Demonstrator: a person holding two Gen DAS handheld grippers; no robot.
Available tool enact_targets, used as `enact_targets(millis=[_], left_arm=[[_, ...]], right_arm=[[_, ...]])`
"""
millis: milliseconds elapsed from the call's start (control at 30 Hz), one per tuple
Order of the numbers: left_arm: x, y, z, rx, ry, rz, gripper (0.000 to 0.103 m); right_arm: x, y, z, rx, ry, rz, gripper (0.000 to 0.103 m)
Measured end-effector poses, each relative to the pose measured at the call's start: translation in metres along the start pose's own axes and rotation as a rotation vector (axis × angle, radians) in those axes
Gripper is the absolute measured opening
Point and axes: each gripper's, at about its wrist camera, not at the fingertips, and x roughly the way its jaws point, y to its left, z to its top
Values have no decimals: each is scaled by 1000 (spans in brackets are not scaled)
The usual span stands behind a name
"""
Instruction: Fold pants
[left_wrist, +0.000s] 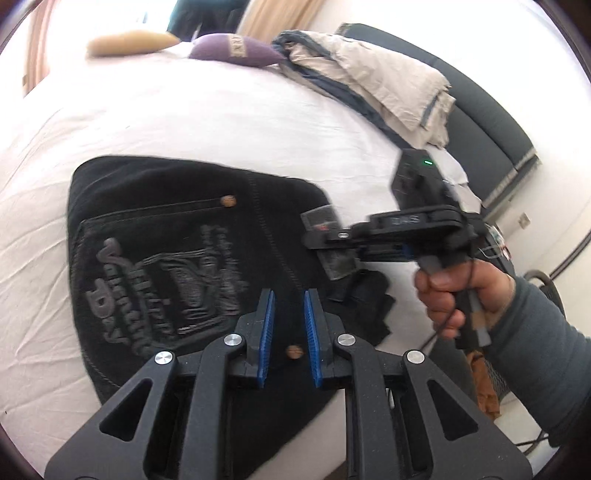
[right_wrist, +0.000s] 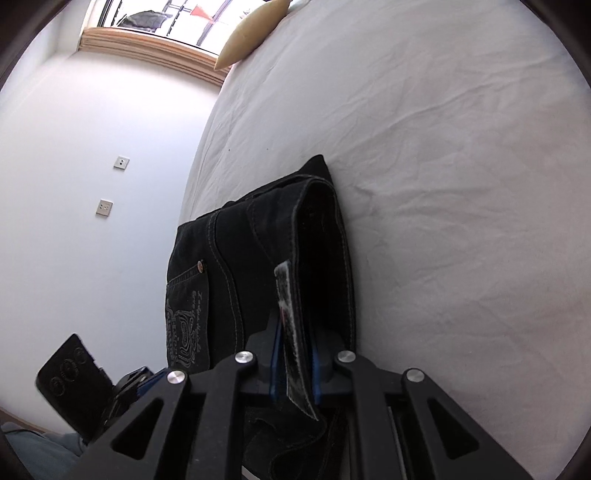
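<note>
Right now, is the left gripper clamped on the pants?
No. The left gripper hovers above the black pants with a gap between its blue pads and no cloth pinched.

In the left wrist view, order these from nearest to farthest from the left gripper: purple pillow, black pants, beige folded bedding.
1. Black pants, directly under the left gripper.
2. Beige folded bedding, far right on the bed.
3. Purple pillow, at the bed's far end.

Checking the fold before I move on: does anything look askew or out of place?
Mostly tidy. The black pants lie folded on the white sheet. One oddity: the waistband patch stands up off the pile, pinched in the right gripper. The left gripper holds nothing.
</note>
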Motion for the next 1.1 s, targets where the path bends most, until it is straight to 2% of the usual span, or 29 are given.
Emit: enact_targets(millis=[67, 100, 133, 200, 233, 300, 333, 400, 433, 467, 500, 533, 567, 633, 700, 733, 833, 967, 1100], left_arm=[[-6, 29, 13, -29, -3, 32, 16], [-3, 40, 11, -38, 10, 23, 16], [4, 52, 8, -60, 13, 2, 16], [2, 57, 6, -70, -6, -11, 16], [3, 56, 5, -63, -8, -9, 16], [5, 55, 2, -62, -7, -20, 16], [4, 52, 2, -66, -13, -36, 16], [-1, 54, 4, -70, -30, -48, 16], [-4, 59, 5, -76, -45, -46, 16], [-12, 68, 4, -85, -63, -50, 16], [-20, 77, 10, -97, -82, -52, 16], [-29, 87, 17, -108, -98, -51, 16], [-35, 98, 25, -119, -116, -49, 16], [-42, 118, 43, -137, -136, -41, 16], [-42, 133, 58, -138, -140, -50, 16], [-39, 140, 65, -141, -131, -53, 16], [-30, 156, 79, -169, -103, -118, 16], [-22, 179, 65, -253, -98, -168, 16], [-27, 182, 38, -307, -136, -262, 16]], right_arm=[[-6, 4, -2, 8, 1, -8, 25], [-11, 9, -3, -3, -2, -46, 33], [-18, 16, -4, -17, -11, -79, 36], [-35, 31, -7, -38, -56, -149, 53], [-43, 39, -9, -48, -77, -130, 53], [-45, 58, -15, -94, -90, -20, 62], [-44, 66, -18, -132, -88, 4, 64], [-35, 66, -22, -159, -52, 60, 64], [-27, 57, -23, -130, -11, 85, 65], [-20, 46, -24, -99, 30, 64, 65], [-16, 37, -26, -89, 56, -7, 63], [-14, 30, -28, -86, 74, -60, 59], [-18, 21, -30, -67, 86, -51, 48], [-32, 15, -31, -38, 66, -48, 46], [-51, 21, -30, -69, 16, -122, 52], [-60, 23, -28, -66, -10, -129, 52], [-73, 45, -19, -97, -65, -67, 52], [-32, 78, -9, -196, 19, 14, 54], [23, 59, -8, -109, 160, 26, 54]])
